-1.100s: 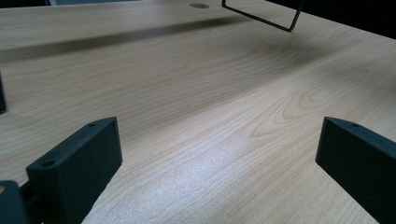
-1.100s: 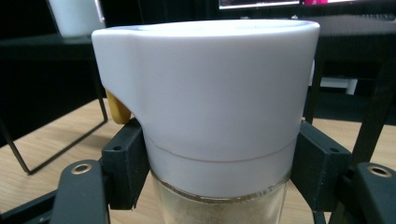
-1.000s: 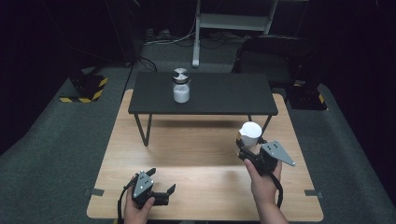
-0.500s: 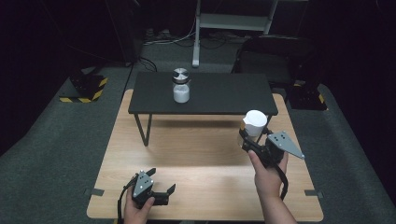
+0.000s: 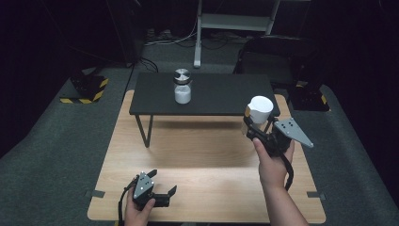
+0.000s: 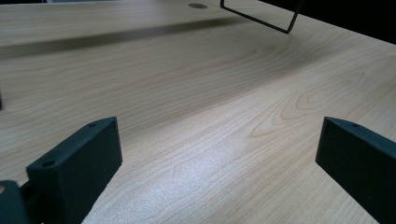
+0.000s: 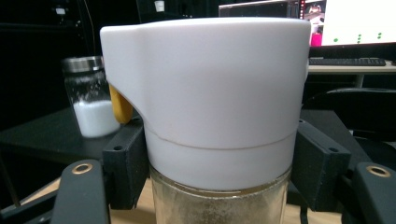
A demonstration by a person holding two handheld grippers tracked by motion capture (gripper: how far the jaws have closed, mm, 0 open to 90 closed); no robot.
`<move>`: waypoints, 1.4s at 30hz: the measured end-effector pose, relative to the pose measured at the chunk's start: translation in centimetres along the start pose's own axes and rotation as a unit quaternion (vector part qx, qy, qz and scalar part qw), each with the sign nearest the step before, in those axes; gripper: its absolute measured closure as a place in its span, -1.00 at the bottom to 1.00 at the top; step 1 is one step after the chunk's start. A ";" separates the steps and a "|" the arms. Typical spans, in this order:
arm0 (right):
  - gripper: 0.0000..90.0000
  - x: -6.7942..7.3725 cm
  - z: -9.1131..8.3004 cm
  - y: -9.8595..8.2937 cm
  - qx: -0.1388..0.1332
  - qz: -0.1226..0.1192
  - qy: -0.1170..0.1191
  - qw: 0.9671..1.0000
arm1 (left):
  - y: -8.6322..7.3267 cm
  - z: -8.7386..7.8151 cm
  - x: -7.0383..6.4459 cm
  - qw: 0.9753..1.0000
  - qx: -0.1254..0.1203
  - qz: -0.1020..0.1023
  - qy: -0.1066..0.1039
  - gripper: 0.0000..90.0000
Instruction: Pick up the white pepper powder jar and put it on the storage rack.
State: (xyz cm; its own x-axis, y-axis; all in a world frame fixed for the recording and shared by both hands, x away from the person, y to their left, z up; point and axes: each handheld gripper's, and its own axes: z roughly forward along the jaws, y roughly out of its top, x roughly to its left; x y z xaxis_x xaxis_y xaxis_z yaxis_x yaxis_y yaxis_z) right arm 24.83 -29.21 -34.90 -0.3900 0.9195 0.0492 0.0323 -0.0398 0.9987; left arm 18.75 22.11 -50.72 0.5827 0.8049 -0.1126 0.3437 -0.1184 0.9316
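Right hand-held gripper (image 5: 254,128) clamped on white-lidded jar (image 5: 260,109), left hand-held gripper (image 5: 162,192) spread wide above wooden table (image 5: 207,155)

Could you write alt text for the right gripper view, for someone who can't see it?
A glass jar with a big white lid is clamped between the right gripper's two black jaws, close to the camera. Behind it on the left, a metal-capped jar of white powder stands on a black raised shelf.
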 end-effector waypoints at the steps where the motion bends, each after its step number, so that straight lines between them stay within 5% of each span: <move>1: -0.33 0.1 0.2 0.2 0.000 0.000 0.000 1.000 | 0.0 0.0 0.0 1.000 0.000 0.000 -0.001 -0.99; 18: -0.33 0.6 4.9 2.4 0.017 -0.004 -0.024 1.000 | -0.2 -0.3 0.4 1.000 -0.005 -0.004 -0.005 -0.99; 42: -0.33 0.8 10.9 2.8 0.028 -0.018 -0.048 0.998 | -0.3 -0.3 0.7 1.000 -0.005 -0.017 -0.008 -0.99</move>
State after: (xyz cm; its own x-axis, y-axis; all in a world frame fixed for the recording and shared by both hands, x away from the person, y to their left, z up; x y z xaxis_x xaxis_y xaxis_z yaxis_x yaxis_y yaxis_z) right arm 34.61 -24.36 -32.22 -0.3012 0.9535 0.0098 0.0720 0.0125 0.9973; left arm 18.88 22.91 -50.94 0.5826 0.7988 -0.1501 0.3557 -0.0845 0.9308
